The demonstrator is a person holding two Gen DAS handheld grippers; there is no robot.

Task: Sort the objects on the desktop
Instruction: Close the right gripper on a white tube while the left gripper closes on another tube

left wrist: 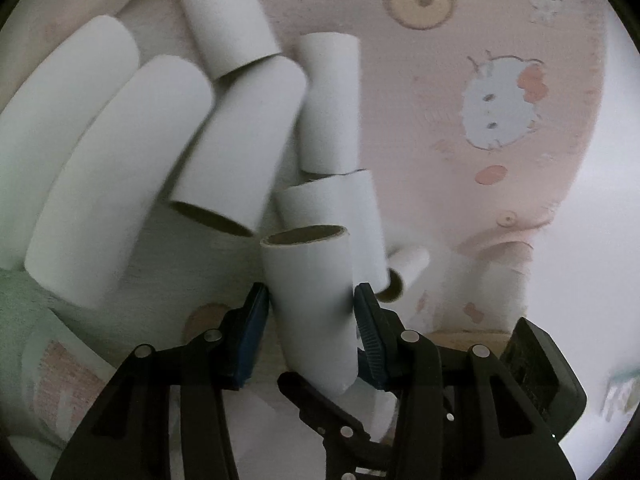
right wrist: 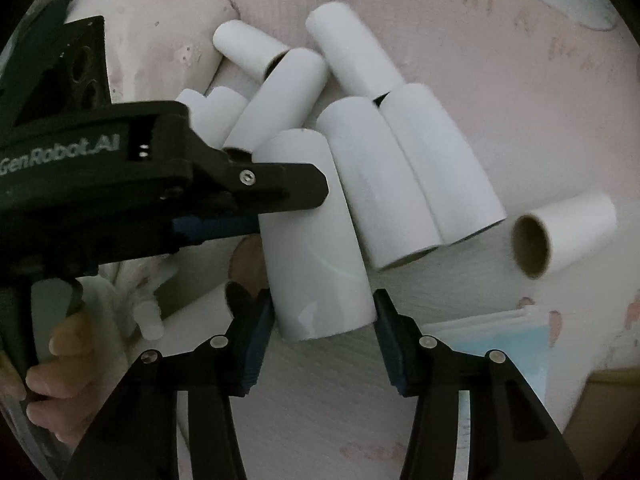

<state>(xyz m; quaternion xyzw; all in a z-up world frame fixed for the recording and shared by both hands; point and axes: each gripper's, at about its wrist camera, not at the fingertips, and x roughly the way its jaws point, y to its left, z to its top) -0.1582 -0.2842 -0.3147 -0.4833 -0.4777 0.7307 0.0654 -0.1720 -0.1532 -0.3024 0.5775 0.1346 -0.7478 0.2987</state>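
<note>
Several white cardboard tubes lie on a pink patterned cloth (left wrist: 460,80). My left gripper (left wrist: 312,312) is shut on one white tube (left wrist: 310,288), its blue pads pressing both sides; the tube's brown open end faces away. In the right wrist view the same held tube (right wrist: 316,240) stands out from the left gripper (right wrist: 280,200), which reaches in from the left. My right gripper (right wrist: 324,332) is open, its fingers on either side of the held tube's near end, not visibly pressing it. A pile of tubes (right wrist: 380,160) lies just beyond.
A single tube (right wrist: 560,236) lies apart at the right, open end towards me. A light blue flat item (right wrist: 500,340) lies near the right finger. More tubes (left wrist: 120,180) lie at the left of the left wrist view. A pale pink object (right wrist: 160,32) stands at far left.
</note>
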